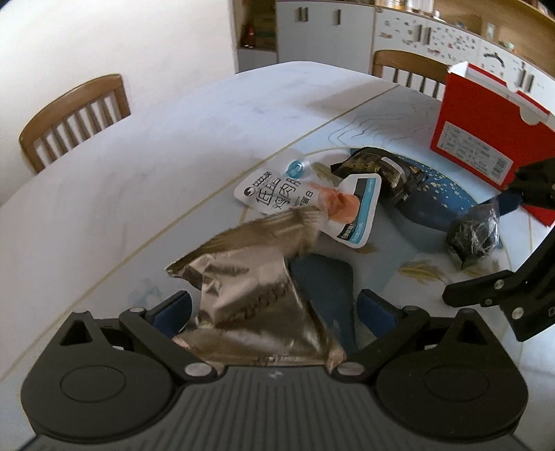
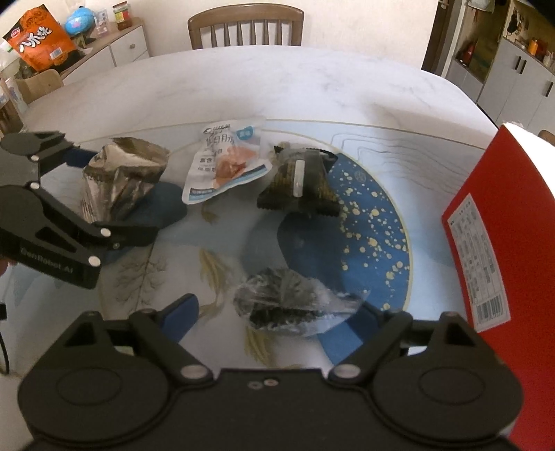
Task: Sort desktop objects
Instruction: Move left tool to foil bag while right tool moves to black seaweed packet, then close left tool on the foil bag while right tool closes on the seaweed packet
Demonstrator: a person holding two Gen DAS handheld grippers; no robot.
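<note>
A crumpled silver foil wrapper (image 1: pixel 249 288) (image 2: pixel 118 180) sits between the fingers of my left gripper (image 1: pixel 274 301) (image 2: pixel 107 194). It touches the left pad, with a gap at the right pad, so the jaws stand open. My right gripper (image 2: pixel 274 308) (image 1: pixel 482 243) stands wide open around a crumpled dark clear-plastic wrapper (image 2: pixel 295 301) (image 1: pixel 475 236) on the table; the left pad is clear of it. Between the two lie a white chicken-breast pouch (image 2: pixel 225 163) (image 1: pixel 305 204) and a dark gold-patterned packet (image 2: pixel 298 184) (image 1: pixel 378 170).
An open red box (image 2: pixel 503 243) (image 1: pixel 485 132) stands at the right, close to my right gripper. The things lie on a blue-patterned mat (image 2: pixel 374 222) on a white marble table (image 2: pixel 277 79). Wooden chairs (image 2: pixel 246 27) (image 1: pixel 73 114) stand around it, cupboards behind.
</note>
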